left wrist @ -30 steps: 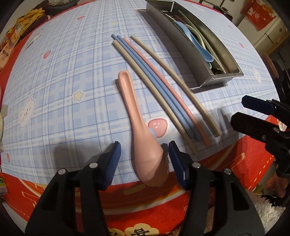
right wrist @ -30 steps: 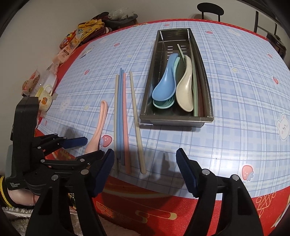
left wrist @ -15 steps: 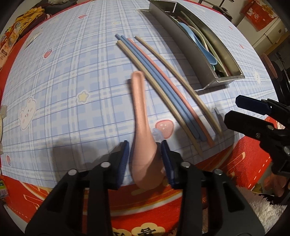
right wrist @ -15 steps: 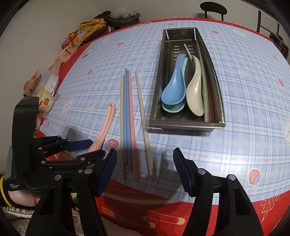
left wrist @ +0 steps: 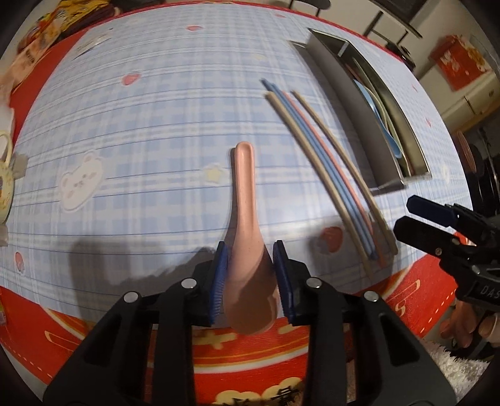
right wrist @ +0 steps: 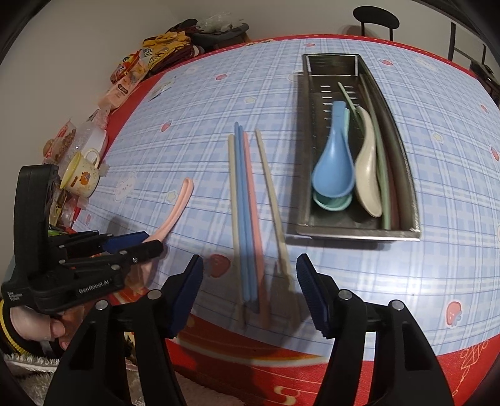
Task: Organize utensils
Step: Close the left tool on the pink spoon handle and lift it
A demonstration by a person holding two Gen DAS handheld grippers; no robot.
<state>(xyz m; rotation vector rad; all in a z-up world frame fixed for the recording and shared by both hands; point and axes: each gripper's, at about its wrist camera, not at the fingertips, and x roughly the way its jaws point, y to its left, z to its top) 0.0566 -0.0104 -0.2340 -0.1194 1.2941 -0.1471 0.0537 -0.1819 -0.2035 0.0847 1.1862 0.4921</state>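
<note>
We see a plain pale wall (right wrist: 93,40) at ten o'clock, a dark chair (right wrist: 376,18) at one.

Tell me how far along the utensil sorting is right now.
Partly done. Blue, teal and cream spoons and a green chopstick already lie in the metal tray. The left gripper is shut on the pink spoon. Five chopsticks lie on the table; the right gripper is closing above them, empty.

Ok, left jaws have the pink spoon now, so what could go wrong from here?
1. The left gripper pinches the pink plastic spoon only across its rounded bowl, so the long handle might swing or slip.
2. The steel tray already holds overlapping spoons, so it may land askew.
3. The closing right gripper may scatter the loose chopsticks.
</note>
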